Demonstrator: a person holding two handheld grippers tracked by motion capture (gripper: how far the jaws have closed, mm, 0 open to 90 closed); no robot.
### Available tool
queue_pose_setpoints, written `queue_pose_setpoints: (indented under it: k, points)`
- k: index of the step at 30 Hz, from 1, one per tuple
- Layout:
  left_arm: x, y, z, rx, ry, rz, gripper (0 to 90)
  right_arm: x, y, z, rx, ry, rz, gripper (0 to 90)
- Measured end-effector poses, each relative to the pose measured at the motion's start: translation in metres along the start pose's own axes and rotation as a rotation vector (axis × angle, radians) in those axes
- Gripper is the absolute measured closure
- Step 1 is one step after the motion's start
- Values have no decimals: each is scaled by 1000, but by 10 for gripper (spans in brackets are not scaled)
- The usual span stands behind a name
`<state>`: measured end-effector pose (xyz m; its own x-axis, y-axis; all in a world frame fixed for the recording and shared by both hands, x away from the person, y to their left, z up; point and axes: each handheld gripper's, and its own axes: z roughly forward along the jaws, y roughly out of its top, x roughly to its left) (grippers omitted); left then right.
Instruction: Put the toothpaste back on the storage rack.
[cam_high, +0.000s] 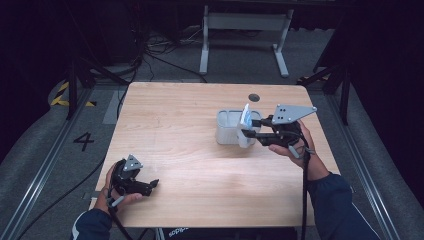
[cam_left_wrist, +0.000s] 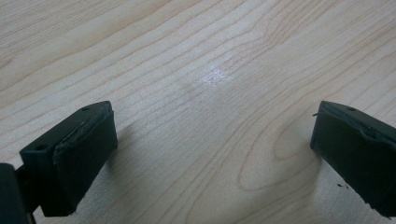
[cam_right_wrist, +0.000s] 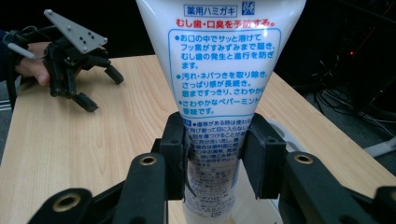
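Note:
A white toothpaste tube with blue and red Japanese print stands upright between the jaws of my right gripper, which is shut on its lower part. From above, the tube is held at the right edge of a pale grey cup, and my right gripper reaches it from the right. My left gripper rests low over the table's front left corner. Its jaws stand open over bare wood, with nothing between them. Across the table, the left gripper is seen open.
The wooden table has a dark round hole near its far edge. Behind it stand a white metal frame and cables on the floor. The cup's rim peeks out right of the tube.

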<state>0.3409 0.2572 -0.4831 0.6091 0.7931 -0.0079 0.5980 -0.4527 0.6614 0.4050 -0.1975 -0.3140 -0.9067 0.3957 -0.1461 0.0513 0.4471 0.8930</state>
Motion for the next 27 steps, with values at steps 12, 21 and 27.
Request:
queue_pose_setpoints:
  k: [12, 21, 27]
  points:
    - [0, 0, 0, 0, 0, 0, 10, -18, 6, 2, -23, -34, 26, 645]
    - [0, 0, 0, 0, 0, 0, 10, -30, 8, 7, -28, -62, 39, 644]
    - [0, 0, 0, 0, 0, -2, 10, -36, 6, 14, -23, -76, 52, 645]
